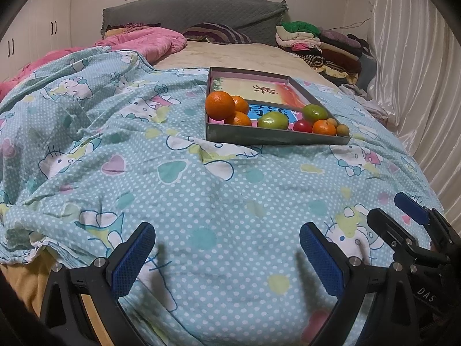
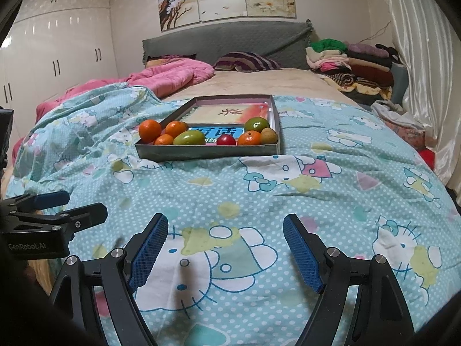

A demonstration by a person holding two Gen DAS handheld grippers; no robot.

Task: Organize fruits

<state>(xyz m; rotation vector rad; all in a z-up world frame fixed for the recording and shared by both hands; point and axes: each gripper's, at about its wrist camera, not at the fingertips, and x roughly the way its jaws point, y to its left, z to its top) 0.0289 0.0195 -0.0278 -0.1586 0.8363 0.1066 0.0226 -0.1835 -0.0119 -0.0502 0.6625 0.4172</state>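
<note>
A shallow grey box tray [image 1: 276,139] [image 2: 207,151] lies on the bed and holds the fruit along its near wall. At its left are three oranges, the biggest [image 1: 219,105] [image 2: 150,130] on top. Two green fruits [image 1: 272,120] [image 1: 314,113] [image 2: 189,137] [image 2: 256,124], a red fruit [image 1: 302,126] [image 2: 226,140], a small orange [image 1: 323,127] [image 2: 249,138] and small brown fruits [image 1: 342,129] [image 2: 268,135] fill the right. My left gripper [image 1: 227,256] and right gripper [image 2: 225,252] are open and empty, low over the blanket, well short of the tray.
A blue dotted cartoon blanket [image 1: 173,190] covers the near bed in folds. A pink quilt [image 1: 149,41] lies far left, a clothes pile [image 1: 319,46] far right, a curtain [image 1: 417,86] along the right. The right gripper shows in the left wrist view [image 1: 409,222].
</note>
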